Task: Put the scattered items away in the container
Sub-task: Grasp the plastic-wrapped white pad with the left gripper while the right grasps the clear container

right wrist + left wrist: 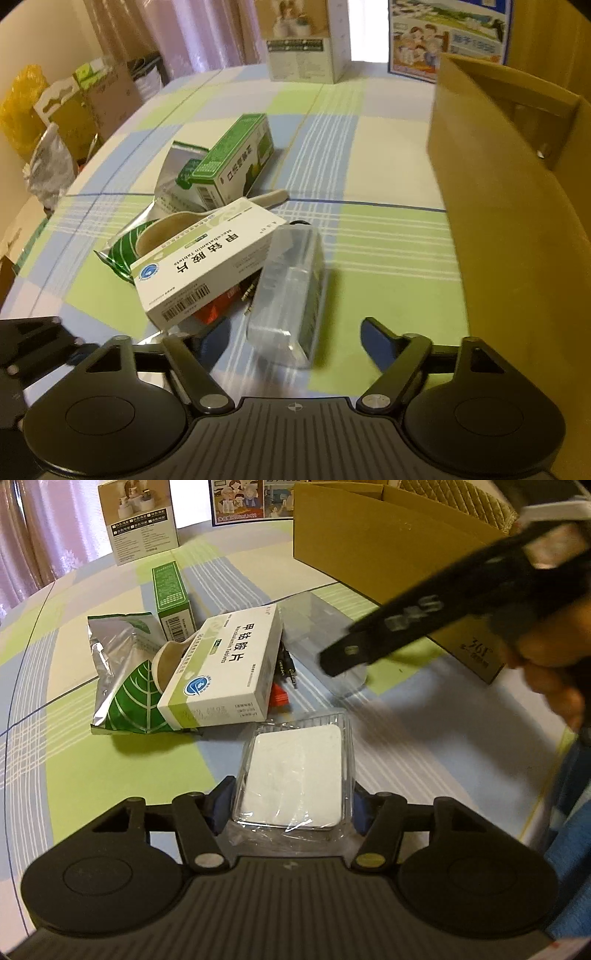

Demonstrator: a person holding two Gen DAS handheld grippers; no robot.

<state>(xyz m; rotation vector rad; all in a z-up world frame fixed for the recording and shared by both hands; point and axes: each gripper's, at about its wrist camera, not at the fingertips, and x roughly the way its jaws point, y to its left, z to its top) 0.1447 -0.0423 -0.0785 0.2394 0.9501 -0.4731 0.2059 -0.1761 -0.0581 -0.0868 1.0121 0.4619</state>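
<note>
Clear plastic twice: one pack in the left hand-held gripper (293, 805), one case waiting for the right.

Held by both side edges, the flat pack (295, 779) with a white pad inside, probably so as to lift it level off the counter (424, 731); blue pads (221, 805) touching its rim, jaws narrow. Right hand-held gripper (291, 343) half wide, empty, aimed at the clear case (288, 291) lying just ahead between the fingers, not yet touched. Piled just beside: white box (207, 262), green box (232, 162), foil bag (118, 679). Near on the right, the open carton (509, 206).
</note>
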